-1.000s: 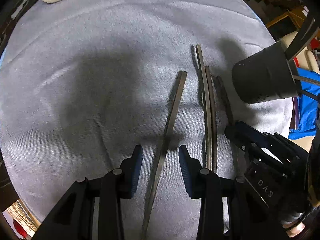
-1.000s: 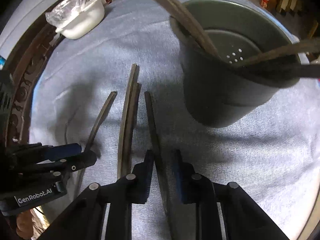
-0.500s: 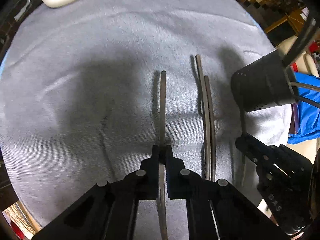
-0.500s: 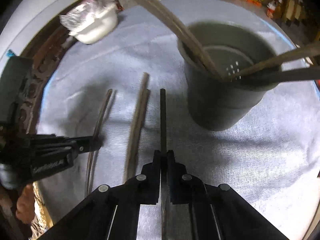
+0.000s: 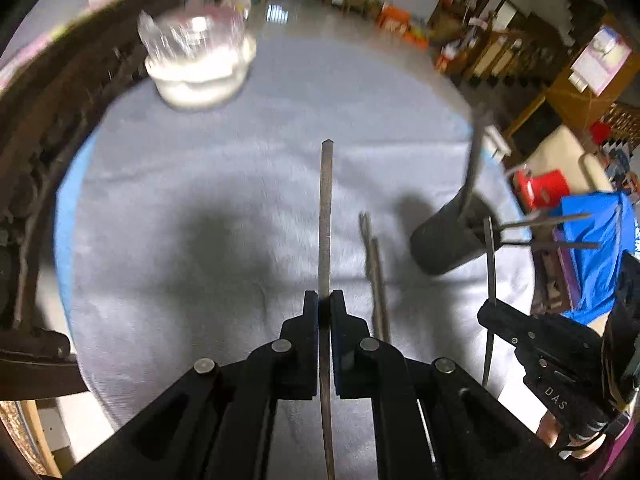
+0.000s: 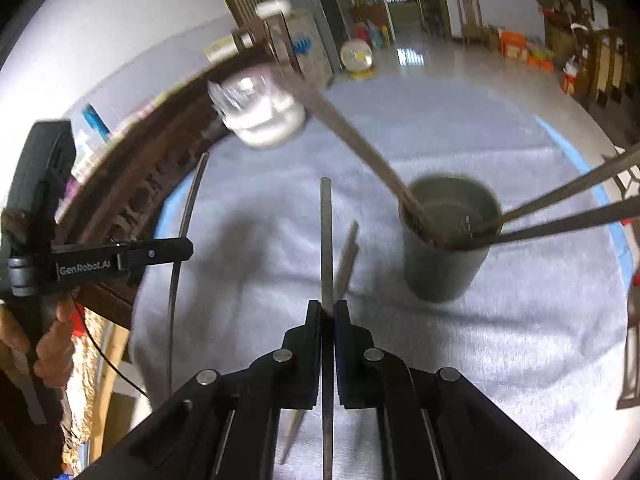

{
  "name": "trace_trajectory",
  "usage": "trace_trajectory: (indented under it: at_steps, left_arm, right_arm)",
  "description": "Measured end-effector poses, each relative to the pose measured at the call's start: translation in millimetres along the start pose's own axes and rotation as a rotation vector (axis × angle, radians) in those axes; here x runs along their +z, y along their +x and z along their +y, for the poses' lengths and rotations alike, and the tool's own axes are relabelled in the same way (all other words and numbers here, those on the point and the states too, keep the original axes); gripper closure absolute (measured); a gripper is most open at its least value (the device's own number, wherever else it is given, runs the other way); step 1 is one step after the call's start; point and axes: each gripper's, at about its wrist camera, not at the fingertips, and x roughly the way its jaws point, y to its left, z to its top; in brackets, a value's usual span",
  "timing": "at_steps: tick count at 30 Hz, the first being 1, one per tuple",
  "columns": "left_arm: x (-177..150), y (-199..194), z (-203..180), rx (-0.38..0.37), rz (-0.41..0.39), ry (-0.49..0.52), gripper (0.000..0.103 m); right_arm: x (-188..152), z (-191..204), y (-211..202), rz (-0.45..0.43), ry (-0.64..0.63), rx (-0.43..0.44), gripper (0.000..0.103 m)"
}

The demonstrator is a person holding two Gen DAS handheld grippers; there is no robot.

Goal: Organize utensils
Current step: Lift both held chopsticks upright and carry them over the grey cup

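My left gripper (image 5: 325,304) is shut on a long dark chopstick (image 5: 325,216) and holds it lifted above the grey cloth. My right gripper (image 6: 327,310) is shut on another dark chopstick (image 6: 326,240), also lifted. Two more chopsticks (image 5: 376,276) lie side by side on the cloth between the grippers; they also show in the right wrist view (image 6: 346,256). A dark cylindrical utensil holder (image 6: 448,248) stands at the right with several utensils leaning in it; it also shows in the left wrist view (image 5: 450,240). The right gripper (image 5: 504,314) shows at the right of the left wrist view.
A round table carries the grey cloth (image 5: 200,200). A white bowl with clear plastic wrap (image 5: 200,64) sits at the far left edge. A carved dark wooden rail (image 6: 132,184) borders the left side. Furniture and shelves fill the room behind.
Both grippers shut on a chopstick each, then lifted them off the cloth and tilted upward, so the views now show the room. Two chopsticks stayed on the cloth.
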Motion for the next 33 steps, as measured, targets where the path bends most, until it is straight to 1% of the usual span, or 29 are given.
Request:
trace_trajectory:
  at_steps: [3,4,8,10,12,15,17,19,21,23,25,26,29,33]
  left_arm:
    - [-0.3,-27.0,-4.8,-0.016,-0.100,0.011,0.097]
    - [0.4,-37.4,-8.4,-0.027,-0.143,0.014,0.097]
    - [6.0,-69.0,-21.0,-0.054,-0.276,0.026,0.097]
    - [8.7,-74.8,-30.2,-0.064,-0.332,0.030,0.097]
    - [14.1,-82.7,-39.0,-0.071,-0.392,0.029,0.097]
    - [21.2,-92.5,-48.9,-0.094,-0.458,0.018,0.097]
    - [27.3,-92.9,-56.3,-0.106,-0.500,0.011,0.097]
    - [34.3,-89.4,-62.9,-0.119,-0.532,0.004,0.097]
    - [39.6,-86.9,-70.1,-0.120,-0.561,0.009,0.097]
    - [46.4,-82.5,-79.9,-0.117,-0.591,0.015,0.097]
    - [53.3,-76.9,-87.4,-0.115,-0.615,0.019,0.097]
    - [55.8,-74.7,-92.0,-0.114,-0.627,0.023,0.097]
    - [63.0,-64.2,-106.0,-0.114,-0.653,0.029,0.097]
    - [71.3,-46.1,-120.2,-0.101,-0.660,0.036,0.097]
  right_arm:
    - [4.9,-0.4,-21.5,-0.089,0.015,0.020,0.096]
    - [8.4,-2.3,-33.1,-0.142,0.026,0.030,0.096]
    - [17.9,-11.5,-67.1,-0.307,0.065,0.040,0.096]
    - [22.7,-19.9,-81.9,-0.400,0.100,0.044,0.096]
    - [26.8,-26.8,-95.7,-0.507,0.127,0.027,0.096]
    - [32.0,-33.6,-107.9,-0.617,0.171,0.012,0.096]
    - [35.8,-37.0,-111.1,-0.696,0.194,-0.026,0.096]
    - [39.2,-43.2,-111.4,-0.762,0.225,-0.041,0.096]
    - [43.8,-44.3,-110.2,-0.811,0.240,-0.071,0.096]
    - [48.5,-44.0,-107.4,-0.848,0.239,-0.112,0.096]
    - [52.1,-48.5,-109.1,-0.875,0.246,-0.132,0.096]
    - [53.5,-51.3,-112.3,-0.883,0.246,-0.142,0.096]
    - [61.1,-49.8,-103.9,-0.894,0.253,-0.165,0.096]
    - [71.1,-47.3,-92.1,-0.903,0.245,-0.207,0.096]
